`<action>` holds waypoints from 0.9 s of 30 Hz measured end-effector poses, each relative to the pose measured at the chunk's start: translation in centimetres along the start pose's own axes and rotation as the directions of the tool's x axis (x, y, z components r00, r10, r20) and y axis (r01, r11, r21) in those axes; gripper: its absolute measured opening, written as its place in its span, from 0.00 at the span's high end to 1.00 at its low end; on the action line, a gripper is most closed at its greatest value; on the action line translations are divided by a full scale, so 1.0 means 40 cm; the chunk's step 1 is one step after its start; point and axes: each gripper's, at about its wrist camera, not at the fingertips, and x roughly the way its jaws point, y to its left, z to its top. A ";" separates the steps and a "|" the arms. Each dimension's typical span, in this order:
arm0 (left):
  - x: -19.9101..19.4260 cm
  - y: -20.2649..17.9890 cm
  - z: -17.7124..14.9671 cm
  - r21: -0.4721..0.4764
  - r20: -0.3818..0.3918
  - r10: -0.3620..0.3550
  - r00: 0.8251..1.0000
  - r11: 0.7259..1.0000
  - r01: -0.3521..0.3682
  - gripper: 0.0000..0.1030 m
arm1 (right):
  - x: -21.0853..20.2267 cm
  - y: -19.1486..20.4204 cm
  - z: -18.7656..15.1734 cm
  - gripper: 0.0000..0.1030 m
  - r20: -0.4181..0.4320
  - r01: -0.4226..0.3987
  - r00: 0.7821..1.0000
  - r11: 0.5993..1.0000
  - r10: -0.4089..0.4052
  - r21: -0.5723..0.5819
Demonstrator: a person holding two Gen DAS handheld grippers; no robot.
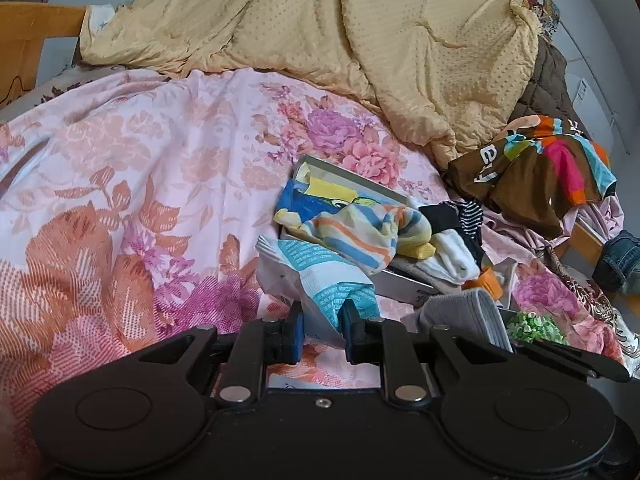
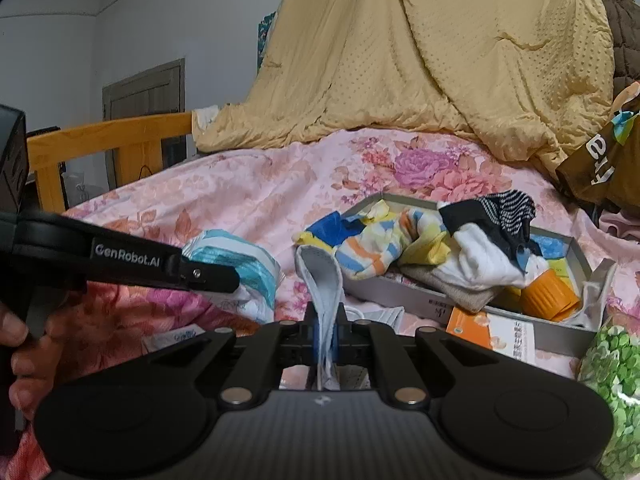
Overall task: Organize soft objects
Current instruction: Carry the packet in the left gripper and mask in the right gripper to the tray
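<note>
A grey-white sock (image 2: pixel 322 280) is pinched in the shut right gripper (image 2: pixel 326 332); a blue-white packet (image 1: pixel 320 284) is clamped by the left gripper (image 1: pixel 322 320). Both probably must be carried to the grey box (image 2: pixel 400 200).

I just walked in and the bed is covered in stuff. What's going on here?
A person is sorting soft things on a floral bedspread with two handheld grippers. The left gripper is shut on a white and teal printed packet. The right gripper is shut on a grey and white sock. Just beyond them, a shallow grey box holds a jumble of socks.
</note>
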 end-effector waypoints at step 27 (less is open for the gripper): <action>0.292 -0.175 0.233 0.050 0.058 -0.054 0.997 0.997 0.051 0.80 | 0.122 -0.328 0.201 0.94 0.232 0.056 0.966 0.971 -0.111 0.231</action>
